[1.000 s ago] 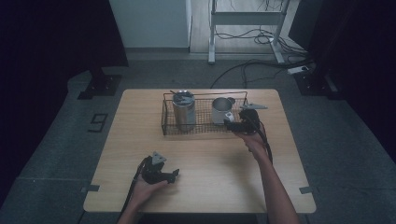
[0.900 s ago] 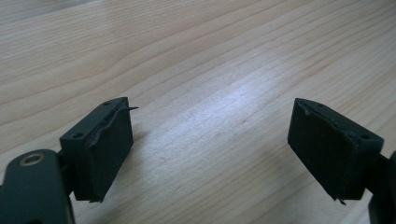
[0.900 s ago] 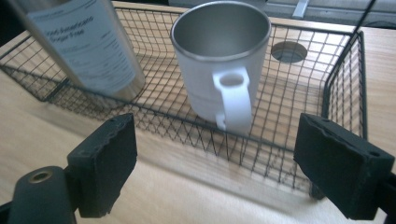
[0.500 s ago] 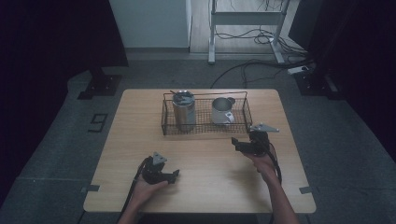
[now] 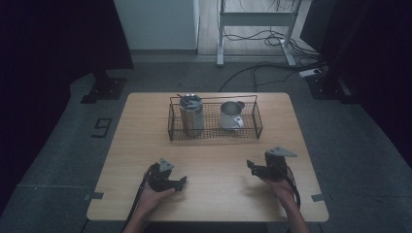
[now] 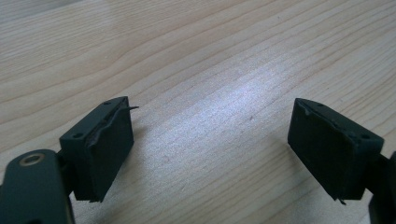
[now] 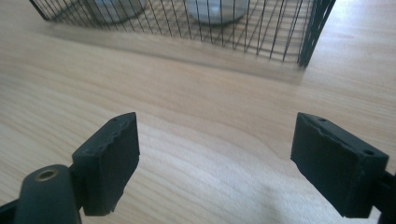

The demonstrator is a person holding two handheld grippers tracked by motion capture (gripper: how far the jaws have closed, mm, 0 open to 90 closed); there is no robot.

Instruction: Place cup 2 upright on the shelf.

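Grippers parked at near edge of surface (image 5: 209, 145), jaws spread wide and empty.

Wire basket (image 5: 215, 135) with tumbler (image 5: 191, 114) and mug (image 5: 231, 114) is seen ahead of right gripper (image 5: 253, 167), the nearer one; left gripper (image 5: 179, 182) is held over bare wood.

Left gripper (image 5: 180, 181) and right gripper (image 5: 250, 165) both hover, jaws spread.

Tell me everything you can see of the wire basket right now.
The wire basket is a black, open-topped rectangular rack of thin metal mesh, standing flat at the far middle of the wooden table. A steel tumbler stands in its left half, a handled metal mug in its right. Neither gripper touches it.
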